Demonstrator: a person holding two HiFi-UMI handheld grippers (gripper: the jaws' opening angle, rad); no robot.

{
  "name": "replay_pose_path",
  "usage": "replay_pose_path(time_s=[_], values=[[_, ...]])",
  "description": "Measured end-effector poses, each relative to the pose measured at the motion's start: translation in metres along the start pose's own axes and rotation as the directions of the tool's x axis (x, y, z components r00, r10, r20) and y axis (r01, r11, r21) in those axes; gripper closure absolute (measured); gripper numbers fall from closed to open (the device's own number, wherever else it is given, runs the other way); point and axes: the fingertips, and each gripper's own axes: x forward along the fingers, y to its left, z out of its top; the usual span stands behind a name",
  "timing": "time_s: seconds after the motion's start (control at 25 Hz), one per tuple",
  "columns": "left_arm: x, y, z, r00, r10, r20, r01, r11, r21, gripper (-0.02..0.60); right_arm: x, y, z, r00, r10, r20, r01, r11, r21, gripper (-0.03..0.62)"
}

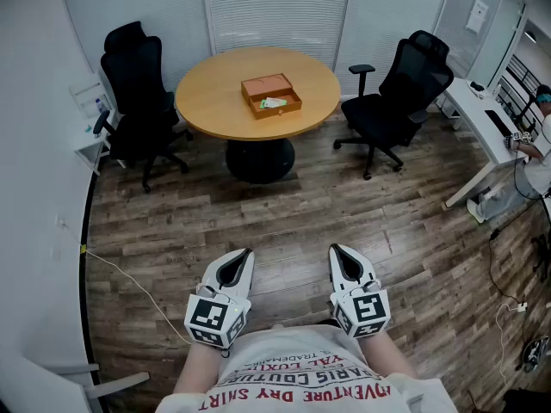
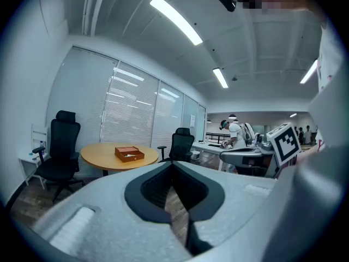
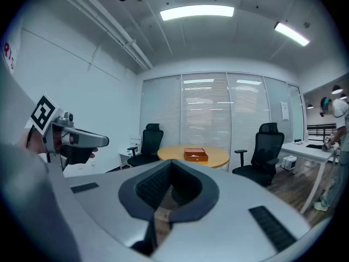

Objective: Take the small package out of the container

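An open orange-brown box [image 1: 271, 95] sits on a round wooden table [image 1: 215, 101] across the room, with a small white and green package [image 1: 273, 103] lying inside it. The same box [image 2: 129, 154] [image 3: 196, 155] shows small and far off in both gripper views. My left gripper [image 1: 244, 255] and right gripper [image 1: 336, 251] are held close to my body, over the wooden floor, far from the table. Both have their jaws together and hold nothing.
Black office chairs stand left [image 1: 133, 93] and right [image 1: 405, 93] of the table. A white desk [image 1: 482, 119] with a person [image 1: 541, 136] at it runs along the right wall. A white cable [image 1: 129, 278] lies on the floor at left. A small white shelf [image 1: 90, 123] is by the left wall.
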Motion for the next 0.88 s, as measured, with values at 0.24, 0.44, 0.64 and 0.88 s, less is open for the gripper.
replay_pose_path(time_s=[0.24,0.44,0.64,0.88], values=[[0.003,0.010,-0.003,1.000,0.007,-0.010,-0.007,1.000,-0.005,0.571,0.008,0.002,-0.002,1.000,-0.008,-0.017,0.009,1.000,0.004,0.588],[0.002,0.018,-0.004,1.000,-0.003,-0.010,0.003,1.000,-0.013,0.571,0.016,0.001,-0.004,0.999,-0.033,-0.043,0.035,0.997,0.064,0.588],[-0.001,0.022,-0.007,1.000,-0.017,-0.013,0.016,0.999,-0.049,0.569,0.015,-0.003,-0.010,0.995,-0.071,-0.075,0.078,0.993,0.085,0.588],[0.003,0.030,-0.007,0.999,-0.032,-0.003,0.031,0.996,-0.079,0.569,0.019,-0.014,-0.017,0.988,-0.109,-0.112,0.123,0.983,0.132,0.587]])
